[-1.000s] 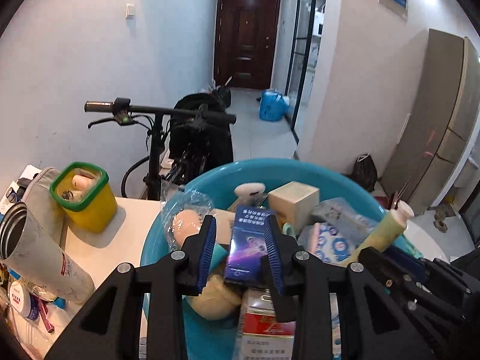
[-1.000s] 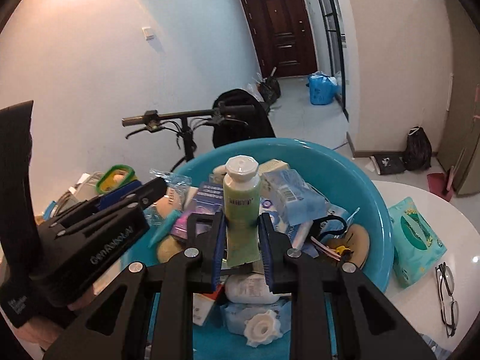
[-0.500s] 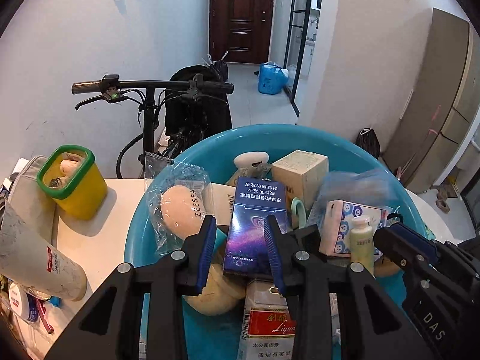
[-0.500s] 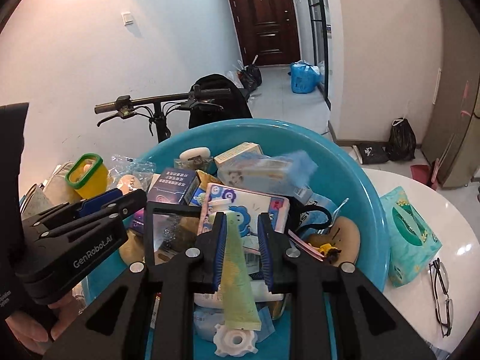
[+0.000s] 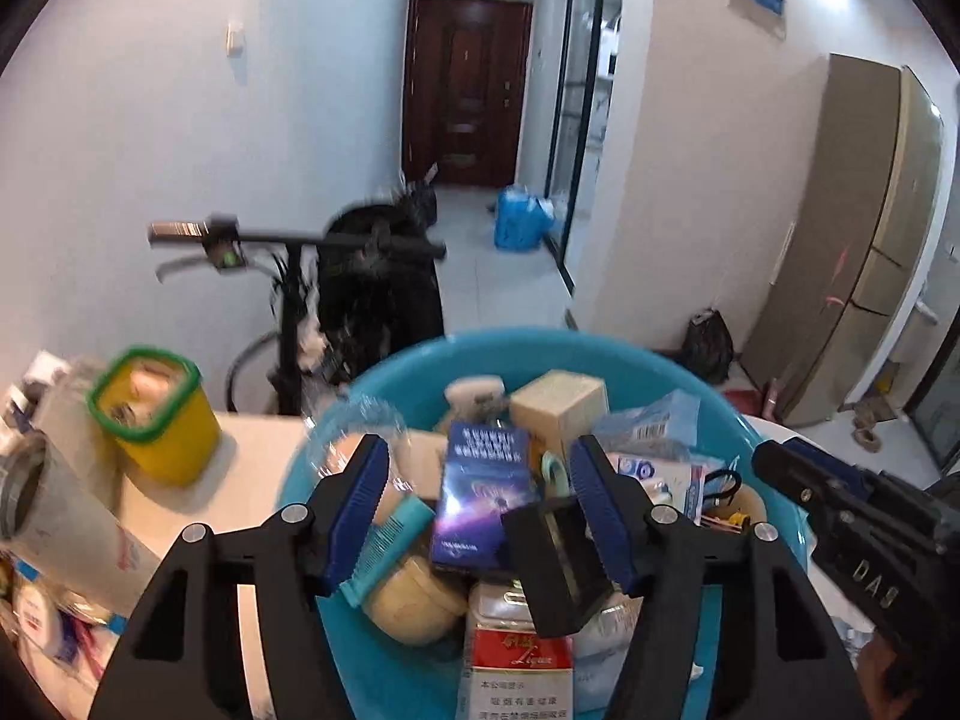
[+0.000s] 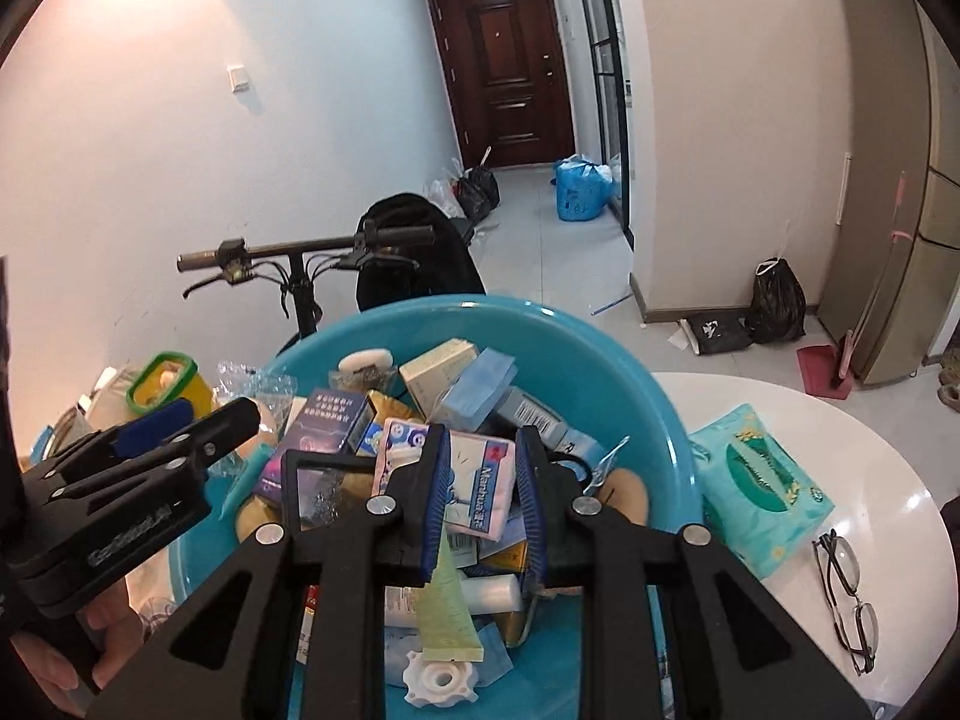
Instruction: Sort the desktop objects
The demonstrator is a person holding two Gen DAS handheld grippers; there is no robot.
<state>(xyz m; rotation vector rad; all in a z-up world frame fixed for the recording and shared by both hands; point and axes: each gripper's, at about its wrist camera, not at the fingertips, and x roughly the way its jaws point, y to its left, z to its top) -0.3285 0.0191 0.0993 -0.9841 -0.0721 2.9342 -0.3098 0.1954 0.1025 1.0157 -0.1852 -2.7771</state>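
Basin (image 5: pixel 384 378) w/ purple box (image 5: pixel 483 489) between spread, opening left gripper (image 5: pixel 480 516) pads, untouched.

Both views are evenly lit by cool indoor light from ceiling lamps, with a warm patch spreading over the left wall (image 6: pixel 150 138) in the right wrist view and small bright lamp spots at the top of the left wrist view. The left wrist view is smeared by motion: the handlebar (image 5: pixel 288 237), the yellow tub (image 5: pixel 159 420) and the items in the blue basin (image 5: pixel 708 384) look soft, whereas the right wrist view is crisp, with a glossy highlight on the white table (image 6: pixel 870 450). Fisheye distortion bends the walls and the tall cabinet (image 5: pixel 852 228) outward, and black vignette fills the corners of both frames.
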